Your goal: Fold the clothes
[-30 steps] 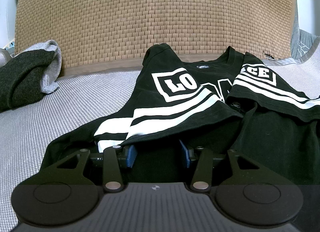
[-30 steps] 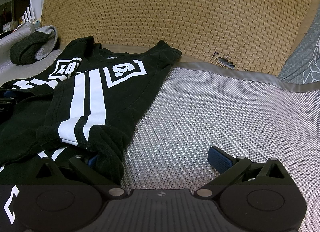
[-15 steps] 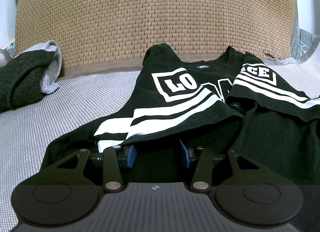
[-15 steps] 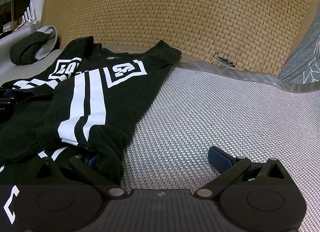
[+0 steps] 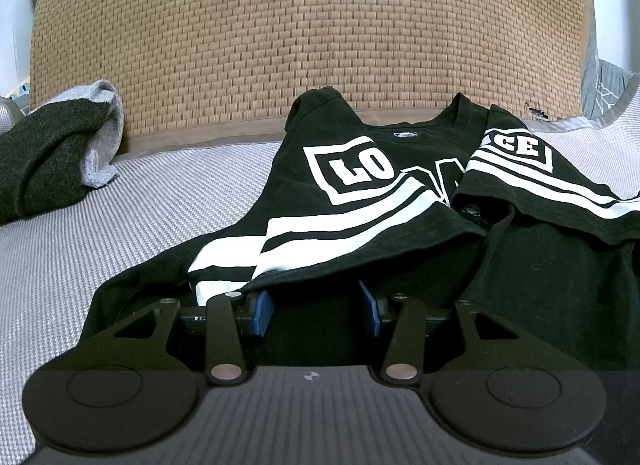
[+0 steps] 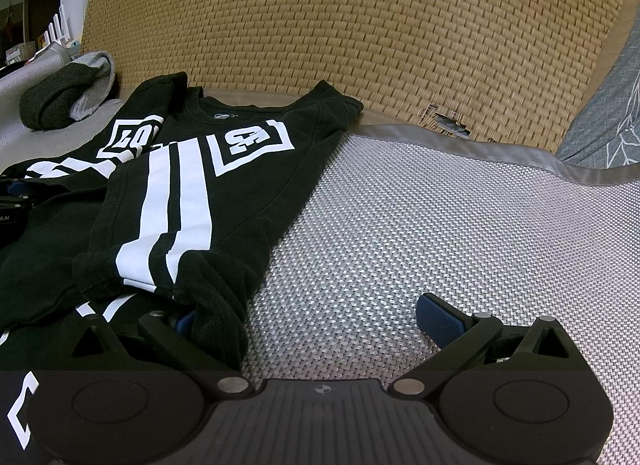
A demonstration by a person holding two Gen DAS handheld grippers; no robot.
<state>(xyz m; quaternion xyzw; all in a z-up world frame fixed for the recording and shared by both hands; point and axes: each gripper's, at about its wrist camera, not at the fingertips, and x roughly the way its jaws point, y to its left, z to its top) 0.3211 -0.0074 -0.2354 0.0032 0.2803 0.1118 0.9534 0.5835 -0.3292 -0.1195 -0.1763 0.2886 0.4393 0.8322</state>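
From the left wrist view, the tips of the left gripper (image 5: 316,307) are tucked under a folded-over flap of the black T-shirt (image 5: 400,201), so only the blue pads (image 5: 262,311) peek out; they stand apart with dark cloth lying in the gap, and I cannot tell whether they pinch anything. The shirt's white lettering is broken by the folds, reading only "LO" on one side and "CE" on the other, and its right side runs off the frame. It lies on a silver-grey woven mat (image 5: 120,217), its collar toward a tall wall of tan woven matting (image 5: 312,45). Off to the left, well apart from the shirt, sits a rolled bundle of dark and light grey cloth (image 5: 52,153), partly cut by the edge. From the right wrist view, the right gripper (image 6: 312,317) is spread wide: its right pad (image 6: 436,315) hangs over bare mat, while the left pad is nearly buried behind a bunched sleeve hem, touching or just beside it, I cannot say which. The shirt fills the left half, both sleeves folded inward, white stripes running along them. A frayed hole (image 6: 444,121) shows low in the woven wall, and a grey patterned fabric (image 6: 608,117) rises at the far right. A sliver of the other gripper shows at the left edge.
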